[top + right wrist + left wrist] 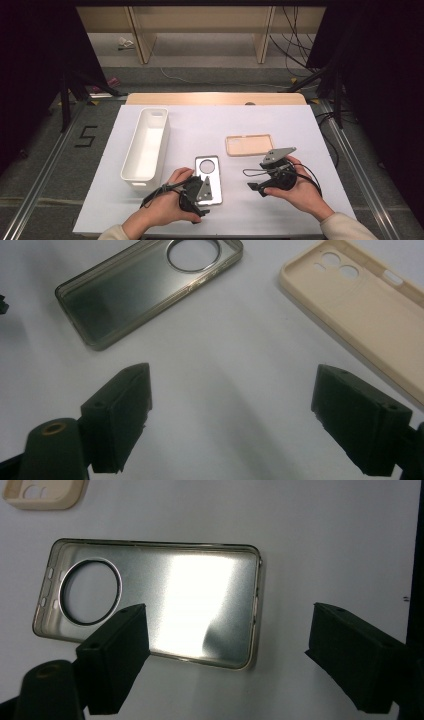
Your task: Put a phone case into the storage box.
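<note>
The left gripper (196,196), jaws wide apart, hovers over the silver-grey translucent phone case with a round camera hole (208,176) near the desk's (200,125) front edge. The right gripper (272,175), jaws also apart, hangs just in front of the beige phone case (248,145).

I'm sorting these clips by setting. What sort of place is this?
Probably a lab or recording workspace, not a home: a white-covered table on a bare floor with a taped number 5, loose cables, and dark stands around it.

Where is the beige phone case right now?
In the high view, the beige phone case lies flat on the white table, right of centre, just beyond the right gripper and right of the clear phone case.
</note>
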The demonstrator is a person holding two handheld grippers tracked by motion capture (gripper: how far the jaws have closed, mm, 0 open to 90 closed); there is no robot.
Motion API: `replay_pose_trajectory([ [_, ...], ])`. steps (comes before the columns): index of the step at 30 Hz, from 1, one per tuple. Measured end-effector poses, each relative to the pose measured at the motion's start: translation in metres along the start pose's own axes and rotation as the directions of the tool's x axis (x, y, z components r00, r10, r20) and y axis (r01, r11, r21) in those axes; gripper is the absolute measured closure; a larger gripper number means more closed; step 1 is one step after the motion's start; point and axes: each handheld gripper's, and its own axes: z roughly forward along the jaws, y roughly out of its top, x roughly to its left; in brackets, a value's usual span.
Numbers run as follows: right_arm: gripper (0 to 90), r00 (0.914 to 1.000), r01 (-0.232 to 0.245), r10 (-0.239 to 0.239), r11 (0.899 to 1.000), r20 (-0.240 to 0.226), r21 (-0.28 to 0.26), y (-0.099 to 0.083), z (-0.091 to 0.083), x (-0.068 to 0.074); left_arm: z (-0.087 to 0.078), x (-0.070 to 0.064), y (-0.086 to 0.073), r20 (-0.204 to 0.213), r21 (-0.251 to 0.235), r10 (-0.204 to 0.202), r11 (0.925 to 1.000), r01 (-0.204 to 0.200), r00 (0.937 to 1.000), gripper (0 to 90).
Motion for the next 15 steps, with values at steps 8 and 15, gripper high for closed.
replay_pose_trajectory([
  [8, 17.3, 1.0, 0.003, -0.003, 1.0, 0.0, -0.001, 0.0, 0.0, 0.0, 0.008, 0.001, 0.011, 0.012, 0.066, 0.068, 0.9955, -0.069, 0.9976, 19.3],
  [15, 17.4, 1.0, 0.008, -0.008, 1.0, -0.001, -0.002, 0.0, 0.0, 0.0, 0.016, 0.003, 0.018, 0.028, 0.118, 0.106, 0.9871, -0.108, 0.994, 20.9],
])
